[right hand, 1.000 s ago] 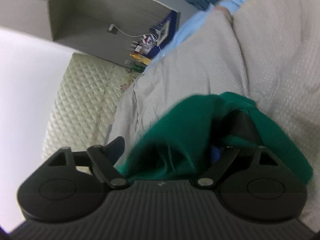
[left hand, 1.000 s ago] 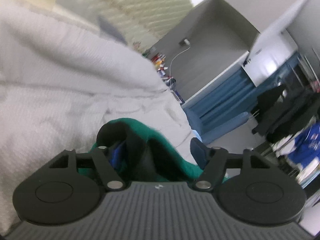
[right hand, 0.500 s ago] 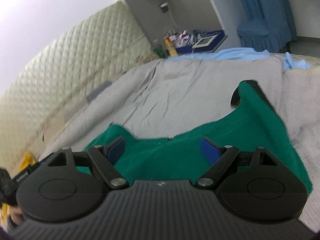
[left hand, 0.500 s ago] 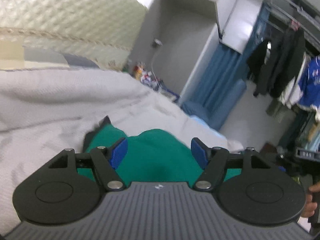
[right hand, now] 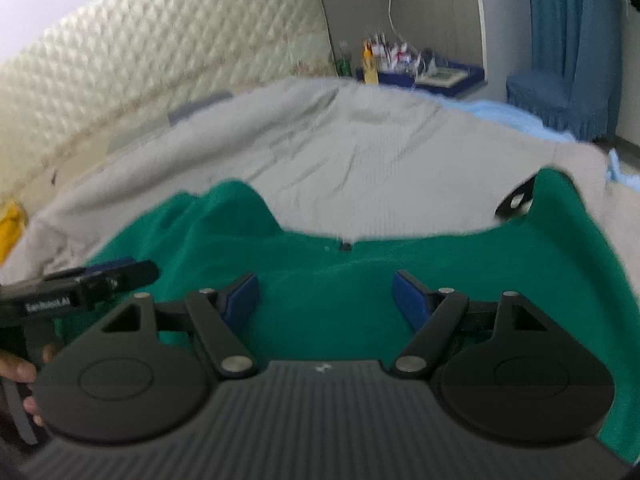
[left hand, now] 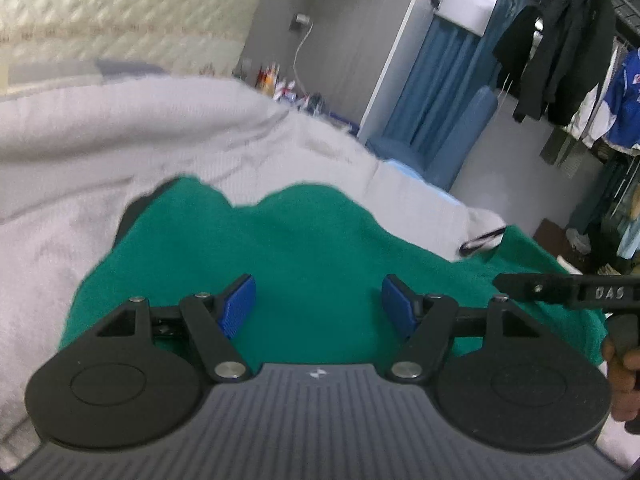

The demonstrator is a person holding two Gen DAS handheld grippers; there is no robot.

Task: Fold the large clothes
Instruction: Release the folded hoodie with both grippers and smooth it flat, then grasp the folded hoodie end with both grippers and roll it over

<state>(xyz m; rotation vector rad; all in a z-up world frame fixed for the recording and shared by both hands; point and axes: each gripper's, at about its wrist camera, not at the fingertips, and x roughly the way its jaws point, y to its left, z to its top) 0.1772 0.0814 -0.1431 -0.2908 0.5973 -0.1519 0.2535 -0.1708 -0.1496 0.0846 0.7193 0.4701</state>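
Observation:
A large green garment (left hand: 312, 248) with dark trim lies spread on the grey-white bed cover (left hand: 100, 140). My left gripper (left hand: 318, 304) hovers over its near part, open, blue pads (left hand: 236, 306) wide apart with nothing pinched. In the right wrist view the same garment (right hand: 340, 280) stretches across the cover (right hand: 360, 160). My right gripper (right hand: 326, 300) is above it, its jaws closing, with only cloth lying below them, none gripped. Each view shows the other gripper at its edge: the right (left hand: 560, 292) and the left (right hand: 88, 280), each held by a hand.
A quilted headboard (right hand: 140, 64) runs behind the bed. A bedside stand with bottles (right hand: 400, 60) and a blue covered chair (right hand: 560, 92) stand beyond the far edge. Hanging clothes (left hand: 560, 48) fill a rack at right. A light blue sheet (right hand: 500, 112) shows under the cover.
A second ago both grippers had bunched green cloth between their fingers. Both views have rolled level since, the garment now lies spread flat, and both pairs of fingers are free.

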